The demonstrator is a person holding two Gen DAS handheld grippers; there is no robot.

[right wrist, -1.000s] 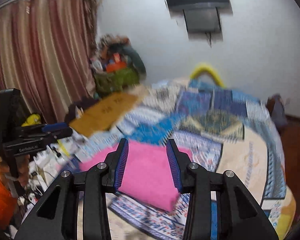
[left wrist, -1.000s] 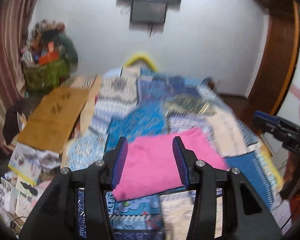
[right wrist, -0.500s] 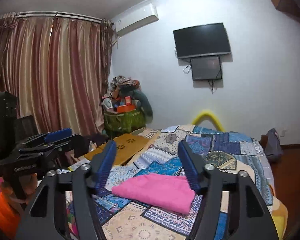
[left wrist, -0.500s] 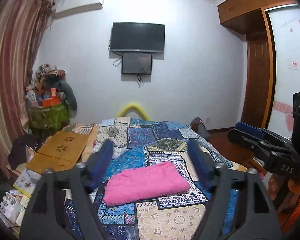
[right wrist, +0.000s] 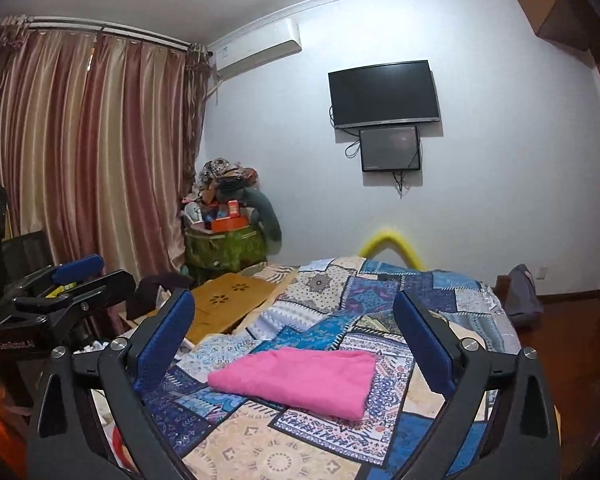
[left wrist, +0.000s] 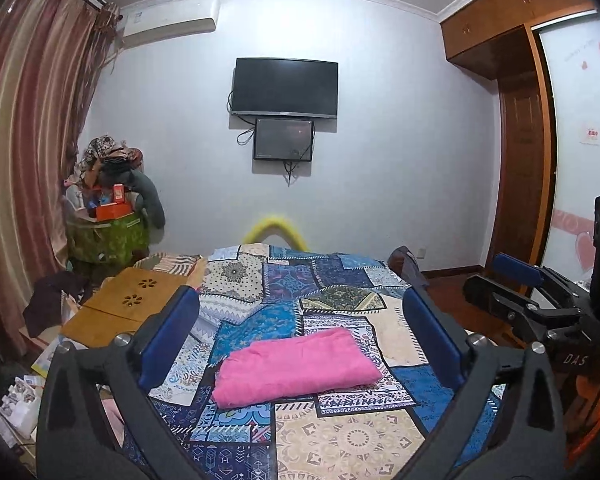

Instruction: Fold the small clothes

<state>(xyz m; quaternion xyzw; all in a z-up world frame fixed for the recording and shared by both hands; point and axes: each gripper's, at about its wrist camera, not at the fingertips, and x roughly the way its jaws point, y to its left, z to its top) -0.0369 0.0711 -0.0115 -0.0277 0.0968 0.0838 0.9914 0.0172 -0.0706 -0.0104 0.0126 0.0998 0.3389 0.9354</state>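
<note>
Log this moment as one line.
left gripper: open, empty | right gripper: open, empty | pink cloth: folded on patchwork bedspread, untouched

Bedroom, pale wall (left wrist: pixel 380 140) w/ white cornice. Black TV (left wrist: pixel 285 88) wall-mounted, smaller screen (left wrist: pixel 283 139) directly below, cables hanging. AC unit (left wrist: pixel 168 26) high on wall, next to striped pink-beige curtains (right wrist: pixel 80 152). Wooden wardrobe (left wrist: pixel 516 128) on opposite side. Bed w/ patchwork cover (left wrist: pixel 300 280) centre; yellow curved item (left wrist: pixel 275 228) at its far edge. Green bin (left wrist: pixel 108 236) piled w/ clutter in curtain-side corner. Low wooden table (left wrist: pixel 128 304) beside bed. Floor dark wood.
</note>
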